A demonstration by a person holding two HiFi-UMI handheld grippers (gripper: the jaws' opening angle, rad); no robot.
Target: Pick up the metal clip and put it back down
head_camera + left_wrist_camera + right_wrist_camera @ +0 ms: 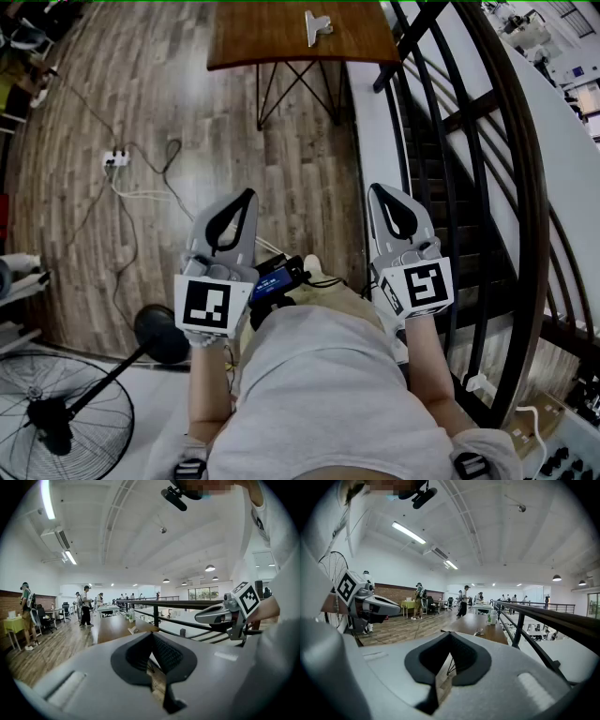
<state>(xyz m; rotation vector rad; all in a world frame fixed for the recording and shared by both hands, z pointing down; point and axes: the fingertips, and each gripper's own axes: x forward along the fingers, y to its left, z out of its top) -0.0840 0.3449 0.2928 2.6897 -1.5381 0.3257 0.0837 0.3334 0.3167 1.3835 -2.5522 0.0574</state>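
At far left, low on the wooden plank floor [187,103], a black round floor fan [52,412] stands. Left tongs [246,199]: clenched, nothing between them, held out above the floor. Ahead, well apart from both tongs, the small silver metal clip [317,26] lies on the brown wooden bench [253,42], right of its middle (alone there, as far as I can see). Right tongs [381,193]: clenched, likewise empty, beside the dark curved stair railing [487,141]. Judgement: clip looks light, stiff and slick, probably sprung. Best taken across its flat body rather than the handles, lest it skid or pop open.
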